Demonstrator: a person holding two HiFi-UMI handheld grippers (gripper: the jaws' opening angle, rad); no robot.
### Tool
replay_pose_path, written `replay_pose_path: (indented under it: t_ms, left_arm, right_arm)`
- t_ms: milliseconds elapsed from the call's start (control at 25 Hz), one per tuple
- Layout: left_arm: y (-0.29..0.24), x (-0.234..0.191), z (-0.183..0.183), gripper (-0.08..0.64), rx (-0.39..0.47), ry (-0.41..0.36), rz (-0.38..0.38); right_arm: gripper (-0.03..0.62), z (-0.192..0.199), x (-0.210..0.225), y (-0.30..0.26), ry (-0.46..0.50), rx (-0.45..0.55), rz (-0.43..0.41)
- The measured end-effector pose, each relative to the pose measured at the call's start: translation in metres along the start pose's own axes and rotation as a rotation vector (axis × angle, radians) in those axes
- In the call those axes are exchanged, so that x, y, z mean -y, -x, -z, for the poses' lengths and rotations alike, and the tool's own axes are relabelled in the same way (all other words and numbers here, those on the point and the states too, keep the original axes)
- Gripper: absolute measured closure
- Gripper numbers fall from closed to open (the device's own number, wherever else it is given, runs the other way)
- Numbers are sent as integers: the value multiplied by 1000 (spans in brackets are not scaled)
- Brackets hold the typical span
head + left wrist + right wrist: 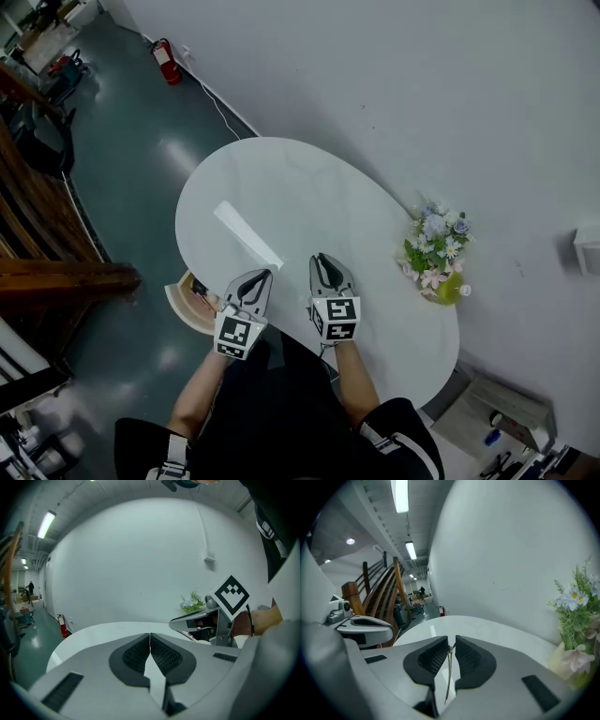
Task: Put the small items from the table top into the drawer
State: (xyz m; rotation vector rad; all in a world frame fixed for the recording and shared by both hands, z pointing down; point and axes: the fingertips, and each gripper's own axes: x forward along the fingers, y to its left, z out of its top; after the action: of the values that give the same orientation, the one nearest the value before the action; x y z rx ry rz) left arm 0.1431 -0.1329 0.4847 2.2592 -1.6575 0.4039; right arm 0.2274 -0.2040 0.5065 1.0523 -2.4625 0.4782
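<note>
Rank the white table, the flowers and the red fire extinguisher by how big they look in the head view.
1. table
2. flowers
3. fire extinguisher, though it stands farther from the camera, so its real size against the flowers is unsure.

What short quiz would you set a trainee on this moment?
1. True or false: the left tongs are shut with nothing between them.
2. What do the right tongs grip? A) a thin metal pin B) a flower C) a fire extinguisher
3. Fill in: in the head view, the flower pot stands near the table's ____ end.

Key: 1 true; 2 A; 3 right.
</note>
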Motion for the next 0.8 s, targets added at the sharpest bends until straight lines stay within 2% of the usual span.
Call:
replay_pose_path:
  t_ms: [800]
  left_arm:
    - [167, -80, 39, 540, 45, 115, -316]
  right_arm:
    - [522, -1, -205, 8, 191, -7, -326]
